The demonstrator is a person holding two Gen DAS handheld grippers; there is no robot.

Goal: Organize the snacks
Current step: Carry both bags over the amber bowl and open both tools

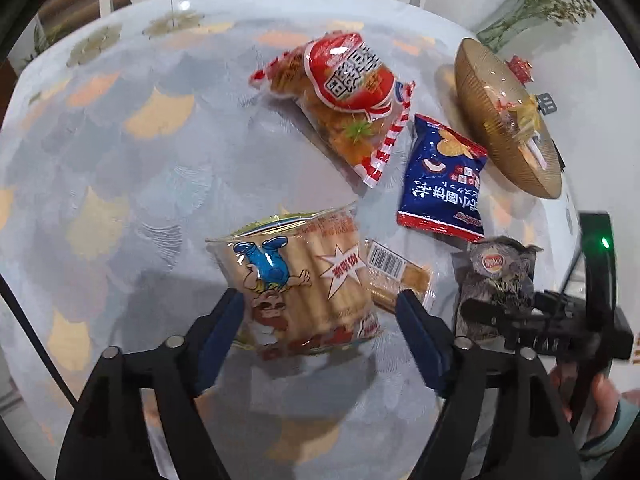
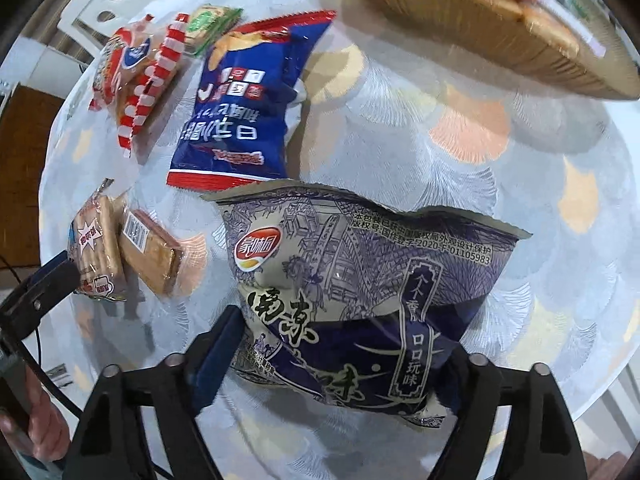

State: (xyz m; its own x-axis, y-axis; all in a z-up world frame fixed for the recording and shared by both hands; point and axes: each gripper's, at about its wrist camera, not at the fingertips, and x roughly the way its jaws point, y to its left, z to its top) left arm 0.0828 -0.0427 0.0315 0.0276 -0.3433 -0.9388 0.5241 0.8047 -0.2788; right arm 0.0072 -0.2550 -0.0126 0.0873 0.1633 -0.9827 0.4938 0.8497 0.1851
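Left wrist view: the left gripper (image 1: 320, 312) is seen closed around the biscuit-stick pack (image 1: 296, 280), its blue pads pressed against the pack's two sides.
Biscuit-stick pack: it is held over the patterned table (image 1: 120, 160), on the near side of the blue chip bag (image 1: 442, 178), with its cartoon print facing the camera.
Wafer packet (image 1: 396, 276): it is found just beside the biscuit-stick pack, on the side toward the blue chip bag, barcode up.
Red-striped snack bag (image 1: 340, 96): it is laid beyond the blue chip bag and just beside it.
Woven basket (image 1: 504, 120): it is placed just beside the blue chip bag, toward the table edge, with wrapped snacks inside.
Right wrist view: the right gripper (image 2: 344, 352) is seen clamped on the purple printed bag (image 2: 360, 292); one blue pad is visible at the bag's side, the other is covered by the bag.
Purple printed bag: it is held just short of the blue chip bag's red lower seam.
Green packet (image 2: 210, 24): it is tucked just beyond the blue chip bag, next to the red-striped snack bag.
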